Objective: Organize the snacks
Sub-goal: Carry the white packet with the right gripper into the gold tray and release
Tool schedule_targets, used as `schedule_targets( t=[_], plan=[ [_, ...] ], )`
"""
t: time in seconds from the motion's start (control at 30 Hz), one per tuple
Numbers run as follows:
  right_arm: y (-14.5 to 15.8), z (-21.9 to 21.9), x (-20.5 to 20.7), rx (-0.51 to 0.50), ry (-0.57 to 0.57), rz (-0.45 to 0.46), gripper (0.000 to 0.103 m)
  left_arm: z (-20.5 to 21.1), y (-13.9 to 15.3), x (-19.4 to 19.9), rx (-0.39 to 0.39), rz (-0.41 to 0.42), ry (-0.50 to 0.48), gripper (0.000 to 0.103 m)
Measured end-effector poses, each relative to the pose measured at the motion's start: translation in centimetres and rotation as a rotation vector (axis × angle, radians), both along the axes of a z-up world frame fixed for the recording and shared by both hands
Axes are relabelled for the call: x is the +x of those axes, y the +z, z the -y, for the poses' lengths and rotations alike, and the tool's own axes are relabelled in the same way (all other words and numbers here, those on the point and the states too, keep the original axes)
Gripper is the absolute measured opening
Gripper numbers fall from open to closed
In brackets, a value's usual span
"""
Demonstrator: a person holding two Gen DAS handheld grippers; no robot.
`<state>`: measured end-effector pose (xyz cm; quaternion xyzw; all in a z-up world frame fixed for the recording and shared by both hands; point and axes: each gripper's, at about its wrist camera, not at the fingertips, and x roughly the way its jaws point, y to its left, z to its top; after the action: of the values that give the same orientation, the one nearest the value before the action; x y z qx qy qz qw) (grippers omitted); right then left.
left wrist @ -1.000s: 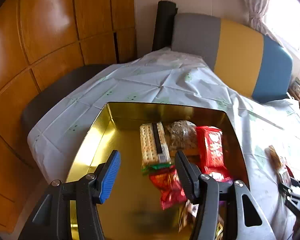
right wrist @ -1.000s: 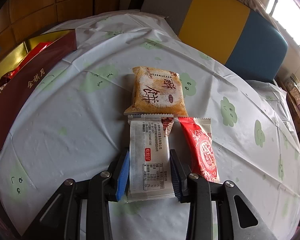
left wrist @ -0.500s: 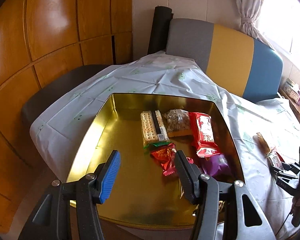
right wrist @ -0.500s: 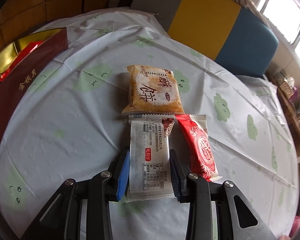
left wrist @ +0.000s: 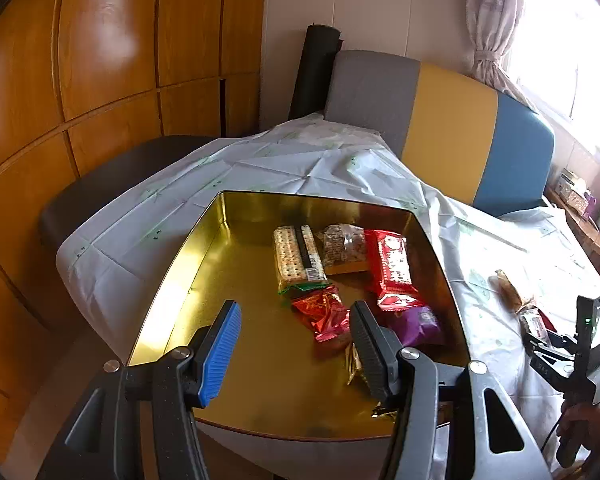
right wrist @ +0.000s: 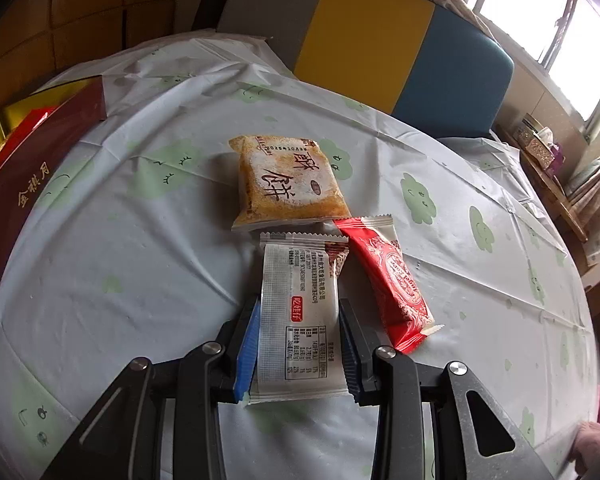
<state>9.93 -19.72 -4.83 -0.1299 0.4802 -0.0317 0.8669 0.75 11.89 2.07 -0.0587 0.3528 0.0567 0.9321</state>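
My right gripper (right wrist: 298,338) is shut on a white snack packet (right wrist: 298,320), its pads pressing both long edges just above the tablecloth. Beside the packet lie a red snack packet (right wrist: 392,280) and, farther off, an orange pastry packet (right wrist: 288,182). In the left wrist view my left gripper (left wrist: 294,344) hangs open and empty over the near part of a gold tin tray (left wrist: 180,280). The tray holds a cracker pack (left wrist: 296,254), a nut bar (left wrist: 344,246), a red wafer pack (left wrist: 392,266), a purple packet (left wrist: 418,322) and a red foil candy (left wrist: 324,316). The right gripper (left wrist: 548,344) shows at the far right edge.
The tray's dark red side (right wrist: 24,184) stands at the left of the round table's white cloth (right wrist: 140,264). A grey, yellow and blue bench back (right wrist: 380,36) runs behind the table. Wood panels (left wrist: 100,60) fill the left wall. A hand (left wrist: 588,420) holds the right gripper's handle.
The left gripper has drawn back from the tray, so more of the tray and table shows. The right gripper has tilted and rolled a little while keeping hold of the white packet.
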Motion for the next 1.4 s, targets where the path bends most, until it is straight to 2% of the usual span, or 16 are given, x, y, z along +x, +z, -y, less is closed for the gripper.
schedule_targets(
  t=[0.13, 0.3, 0.47, 0.7, 0.87, 0.97, 1.07, 1.2, 1.3, 1.4],
  plan=[
    [0.5, 0.3, 0.2, 0.043, -0.049, -0.028, 0.034, 0.2, 0.2, -0.3, 0.007, 0.012, -0.002, 0.057],
    [1.4, 1.1, -0.8, 0.181, -0.093, -0.057, 0.034, 0.0, -0.4, -0.1, 0.01, -0.003, 0.009, 0.057],
    [3.7, -0.1, -2.8, 0.301, -0.062, -0.016, 0.034, -0.3, -0.9, 0.1, 0.012, -0.01, 0.021, 0.057],
    [7.7, -6.4, -3.1, 0.446, 0.115, -0.002, 0.034, -1.3, -1.2, 0.4, 0.016, -0.014, 0.053, 0.057],
    [8.9, -13.8, -2.6, 0.55, 0.273, -0.048, 0.034, -4.4, -0.2, 0.6, 0.018, 0.018, 0.147, 0.057],
    [9.0, -18.3, -2.5, 0.592, 0.35, -0.089, 0.034, -6.6, 0.2, 0.6, 0.014, 0.031, 0.206, 0.057],
    [8.4, -22.1, -2.4, 0.594, 0.419, -0.131, 0.034, -8.2, 0.4, 0.7, 0.008, 0.039, 0.252, 0.057],
    [5.8, -26.5, -1.8, 0.574, 0.478, -0.232, 0.037, -9.3, 0.2, 0.8, -0.004, 0.035, 0.278, 0.057],
    [3.3, -27.8, -1.5, 0.53, 0.468, -0.291, 0.038, -9.4, -0.1, 1.0, -0.006, 0.023, 0.28, 0.057],
    [2.9, -27.9, -1.8, 0.524, 0.471, -0.277, 0.039, -9.2, -0.3, 1.2, -0.004, 0.017, 0.273, 0.057]
  ],
)
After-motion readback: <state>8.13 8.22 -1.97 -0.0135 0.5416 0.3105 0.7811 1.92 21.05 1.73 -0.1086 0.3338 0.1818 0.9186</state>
